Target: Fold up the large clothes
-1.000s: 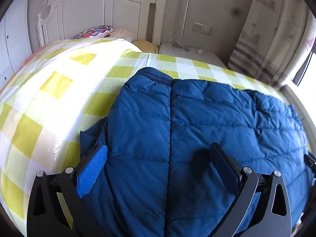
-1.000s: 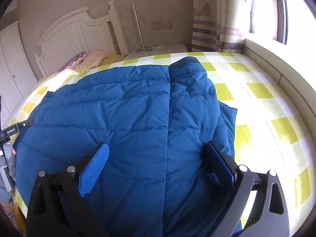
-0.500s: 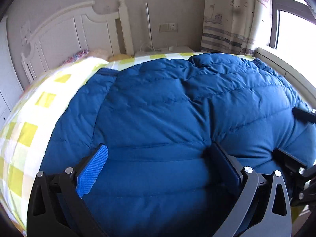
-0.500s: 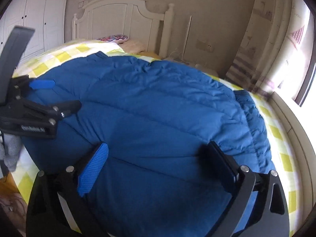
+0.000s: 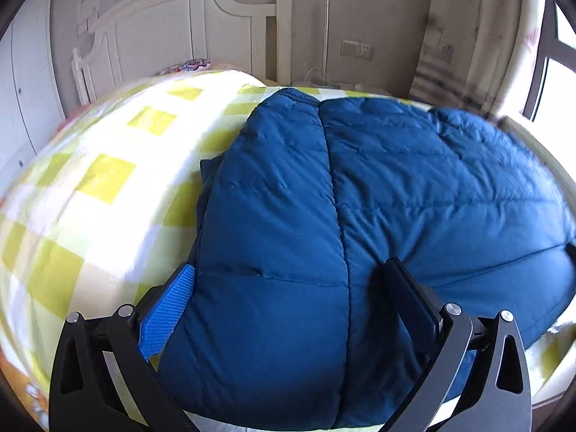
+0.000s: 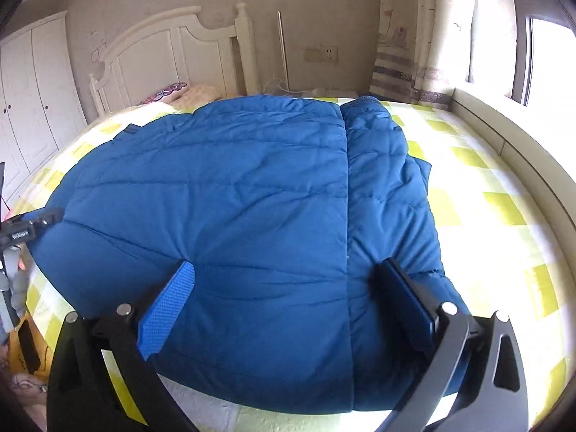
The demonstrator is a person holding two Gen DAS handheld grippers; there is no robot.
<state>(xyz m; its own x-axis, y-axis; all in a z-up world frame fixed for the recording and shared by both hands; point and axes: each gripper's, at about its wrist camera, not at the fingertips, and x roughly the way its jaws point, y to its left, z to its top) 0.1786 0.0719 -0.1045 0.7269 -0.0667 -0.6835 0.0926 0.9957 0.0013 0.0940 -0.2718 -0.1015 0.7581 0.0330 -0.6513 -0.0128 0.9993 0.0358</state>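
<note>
Both tools (image 5: 288, 288) (image 6: 284, 284) wide-spread over blue jacket (image 6: 230, 198).

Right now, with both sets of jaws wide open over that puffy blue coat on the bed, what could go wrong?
1. The blue coat is thick and puffy; open jaws may pinch only the top layer, so a fold could slip loose.
2. Its near edge reaches the front of the checked bed, so a tug toward the person might drag it off.
3. The left gripper and right gripper work close together and could bump.
</note>
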